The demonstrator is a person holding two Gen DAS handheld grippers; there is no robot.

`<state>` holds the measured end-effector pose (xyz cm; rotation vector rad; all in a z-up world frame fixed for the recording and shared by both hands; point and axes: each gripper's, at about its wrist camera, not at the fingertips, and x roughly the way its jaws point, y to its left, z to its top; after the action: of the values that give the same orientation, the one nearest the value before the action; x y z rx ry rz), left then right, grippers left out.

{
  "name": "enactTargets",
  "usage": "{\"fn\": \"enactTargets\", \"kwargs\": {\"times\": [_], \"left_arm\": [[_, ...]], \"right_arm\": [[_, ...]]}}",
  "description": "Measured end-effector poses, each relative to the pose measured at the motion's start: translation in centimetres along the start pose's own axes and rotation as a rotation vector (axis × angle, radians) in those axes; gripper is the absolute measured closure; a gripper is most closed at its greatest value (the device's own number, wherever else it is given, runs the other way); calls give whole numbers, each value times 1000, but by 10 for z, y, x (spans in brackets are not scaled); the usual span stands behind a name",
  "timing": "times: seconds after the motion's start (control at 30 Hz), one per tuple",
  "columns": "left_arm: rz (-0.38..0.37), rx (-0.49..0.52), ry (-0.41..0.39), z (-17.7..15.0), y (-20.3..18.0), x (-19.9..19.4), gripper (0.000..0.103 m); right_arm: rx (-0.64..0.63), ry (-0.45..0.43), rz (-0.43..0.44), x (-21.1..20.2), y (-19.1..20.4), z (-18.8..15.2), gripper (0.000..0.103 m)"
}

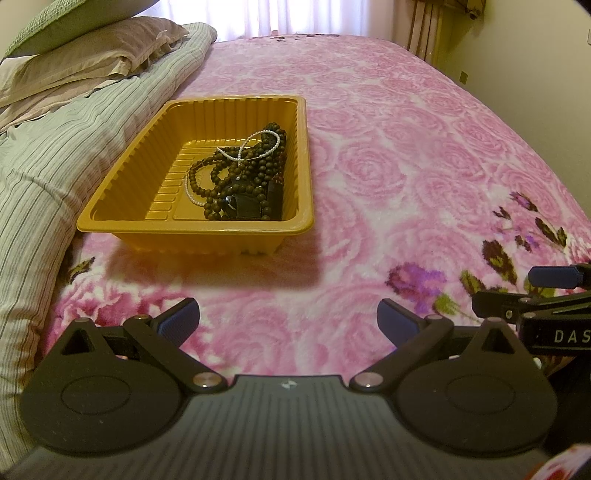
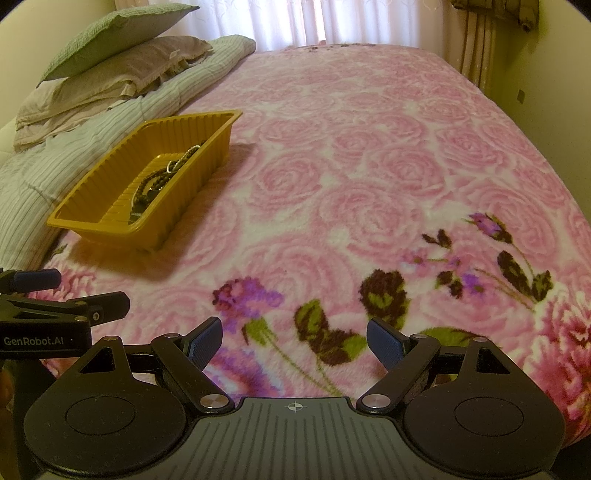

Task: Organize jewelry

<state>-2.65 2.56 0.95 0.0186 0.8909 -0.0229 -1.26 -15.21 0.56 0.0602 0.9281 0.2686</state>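
A yellow ribbed plastic tray (image 1: 110, 218) (image 2: 92, 221) sits on the pink rose blanket, close to the folded bedding. Piled in its right half are dark brown bead strands (image 1: 240, 173) (image 2: 147, 188), a thin white pearl string (image 1: 258, 142) and a black watch-like piece (image 1: 240, 205). My left gripper (image 1: 288, 319) is open and empty, hovering over the blanket a short way in front of the tray. My right gripper (image 2: 294, 341) is open too, over the purple flower print, with the tray far off to its left. Each gripper's edge shows in the other's view.
A striped folded duvet (image 1: 44, 166) lies along the tray's left side, with pillows (image 2: 122, 70) stacked on it. The pink blanket (image 2: 369, 166) stretches to the right and back toward a curtained window (image 2: 295, 18). A wall borders the bed's right edge.
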Motion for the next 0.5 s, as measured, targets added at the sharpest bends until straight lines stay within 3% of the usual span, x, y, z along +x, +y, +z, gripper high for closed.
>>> {"fn": "enactTargets", "kwargs": {"times": [0.5], "left_arm": [[4,7,-9,1,-3,0,1]], "right_arm": [[1,2,2,1,1,-1,18]]}}
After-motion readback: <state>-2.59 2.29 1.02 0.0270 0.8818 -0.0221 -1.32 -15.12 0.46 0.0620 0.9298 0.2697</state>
